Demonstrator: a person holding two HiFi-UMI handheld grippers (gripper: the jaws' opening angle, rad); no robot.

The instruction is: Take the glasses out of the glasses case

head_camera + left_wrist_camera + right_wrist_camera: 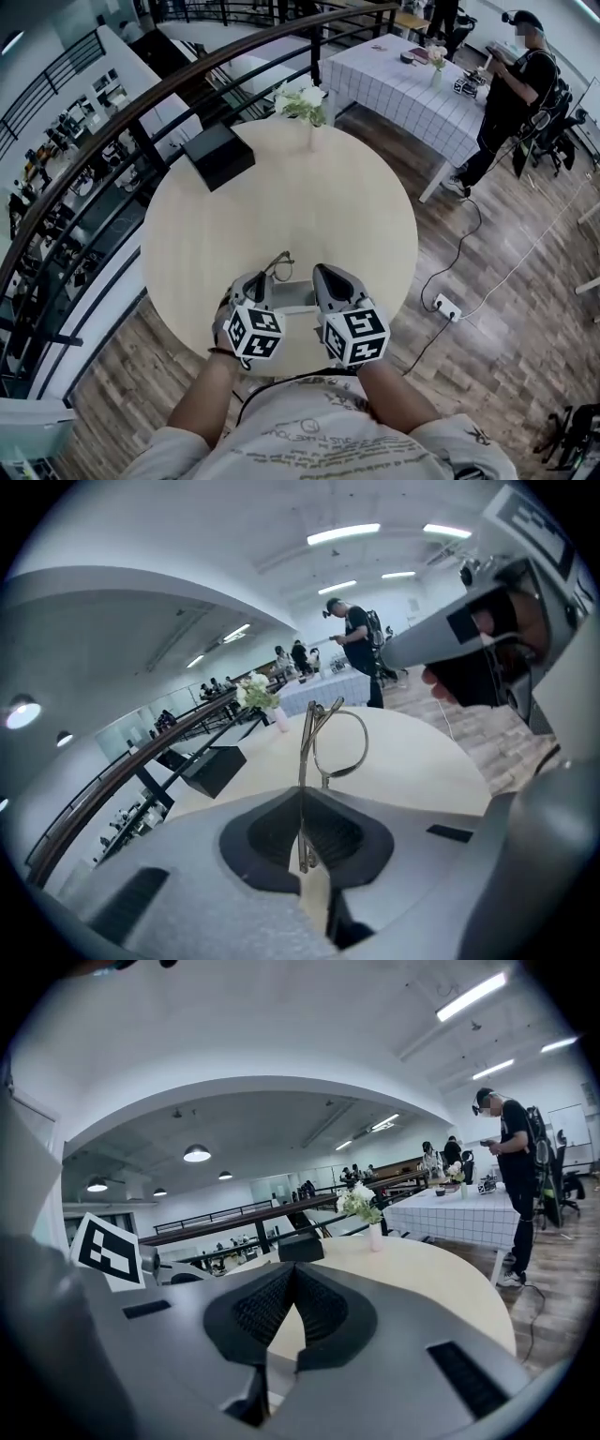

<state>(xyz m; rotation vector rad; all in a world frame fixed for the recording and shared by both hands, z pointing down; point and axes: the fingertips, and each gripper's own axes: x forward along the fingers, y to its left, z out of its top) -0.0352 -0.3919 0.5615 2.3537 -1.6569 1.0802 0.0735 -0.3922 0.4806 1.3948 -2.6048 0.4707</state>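
Left gripper (pixel 302 795) is clamped on the glasses (pixel 338 746). The jaws are shut on the thin metal frame, one temple runs down through the gap between the pads, and a round lens stands up above the jaw tips. In the head view the glasses are lifted just past the left gripper's tip, above the round wooden table (pixel 281 202) and at the far-left corner of the glasses case (pixel 295 298).

The case is pale grey and lies on the table near its near edge, between the two grippers. Whether its lid is open is not clear from here.

Right gripper (pixel 292 1267) has its jaws closed tip to tip with nothing pinched at the tips. Table top shows through the gap below them, with a pale grey patch lower down that may be the case, cannot tell. In the head view it sits just right of the case, parallel to the left gripper.

Far left on the table is a black box (pixel 217 155), and at the far edge a vase of white flowers (pixel 305 103). Beyond that is a table with a checked cloth (pixel 412 89), and a person in black (pixel 511 94) stands at its right. A dark railing (pixel 112 127) curves along the left side.
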